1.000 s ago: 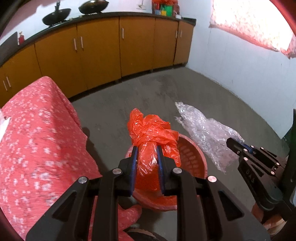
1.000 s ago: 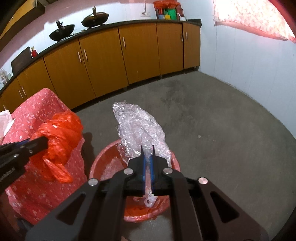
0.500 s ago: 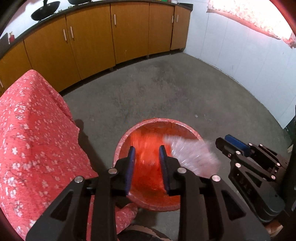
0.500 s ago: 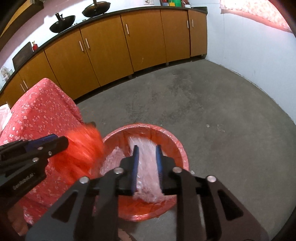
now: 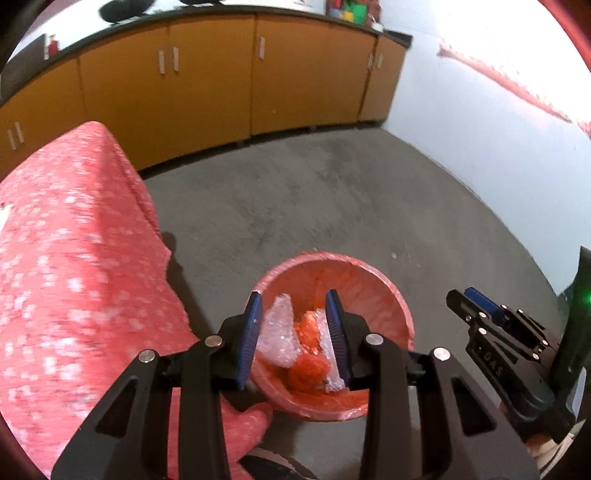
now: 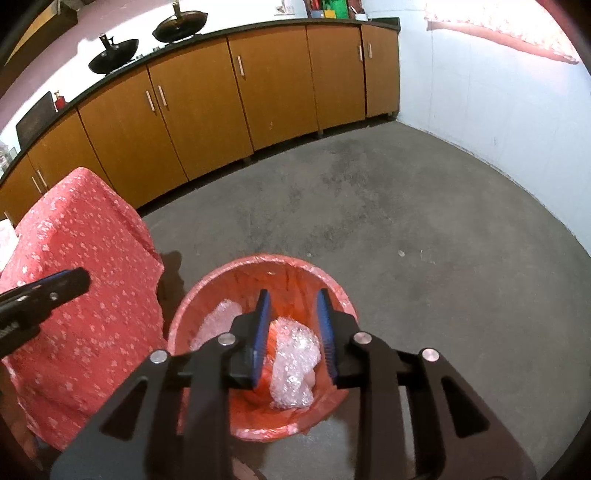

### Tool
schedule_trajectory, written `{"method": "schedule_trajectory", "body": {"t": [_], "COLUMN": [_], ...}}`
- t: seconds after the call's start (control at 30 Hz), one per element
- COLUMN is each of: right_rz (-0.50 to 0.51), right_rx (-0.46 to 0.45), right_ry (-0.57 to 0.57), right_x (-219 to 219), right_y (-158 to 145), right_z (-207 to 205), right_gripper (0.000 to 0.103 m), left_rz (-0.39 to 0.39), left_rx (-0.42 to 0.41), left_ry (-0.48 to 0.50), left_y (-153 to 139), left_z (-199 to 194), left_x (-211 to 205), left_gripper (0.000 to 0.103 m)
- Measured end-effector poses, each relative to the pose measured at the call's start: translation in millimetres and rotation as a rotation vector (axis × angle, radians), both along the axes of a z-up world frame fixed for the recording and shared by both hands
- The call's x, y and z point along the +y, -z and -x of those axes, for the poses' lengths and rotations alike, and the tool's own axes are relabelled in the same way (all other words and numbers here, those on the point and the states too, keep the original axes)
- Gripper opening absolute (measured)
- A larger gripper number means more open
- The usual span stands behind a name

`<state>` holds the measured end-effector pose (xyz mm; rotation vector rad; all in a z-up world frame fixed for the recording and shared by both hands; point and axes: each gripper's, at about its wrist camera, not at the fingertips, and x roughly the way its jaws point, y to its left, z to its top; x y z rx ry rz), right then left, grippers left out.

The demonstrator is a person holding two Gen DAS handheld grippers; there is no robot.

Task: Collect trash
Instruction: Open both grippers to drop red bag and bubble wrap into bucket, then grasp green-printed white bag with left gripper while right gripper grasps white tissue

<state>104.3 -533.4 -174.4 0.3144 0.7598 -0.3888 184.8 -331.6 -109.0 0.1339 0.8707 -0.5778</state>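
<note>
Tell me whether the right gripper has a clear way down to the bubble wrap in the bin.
Probably yes: the right gripper hangs open right above the bubble wrap, which lies on top inside the uncovered red bin, nothing between them.

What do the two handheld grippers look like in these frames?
Both the left gripper and the right gripper are matte black angular frames with triangular cutouts, round silver bolt heads and ribbed blue finger pads. No cables or sleeves show.

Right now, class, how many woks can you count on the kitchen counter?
2: one wok stands at the counter's left, the other wok just to its right. More may be hidden beyond the frame.
</note>
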Motion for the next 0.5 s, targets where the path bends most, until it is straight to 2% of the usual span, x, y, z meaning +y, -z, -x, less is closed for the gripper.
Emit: {"method": "schedule_trajectory", "body": {"t": [0.23,0.5], "right_rz": [0.022,0.018], "right_rx": [-0.061,-0.158], "right_ry": [-0.099,-0.308], "right_x": [43.0,138.2], "right_y": [-41.8,-97.3], "right_z": [-23.3,-67.7], "right_gripper": [0.030,0.031], "left_rz": [0.064,0.044], "left_rx": [-0.086,-0.223], "left_ry": [-0.132,-0.324], "left_y": [-40.1,-71.3], "left_z": [1.7,10.6], "left_x": [78.3,194.5], "left_gripper": [0.038,0.044]}}
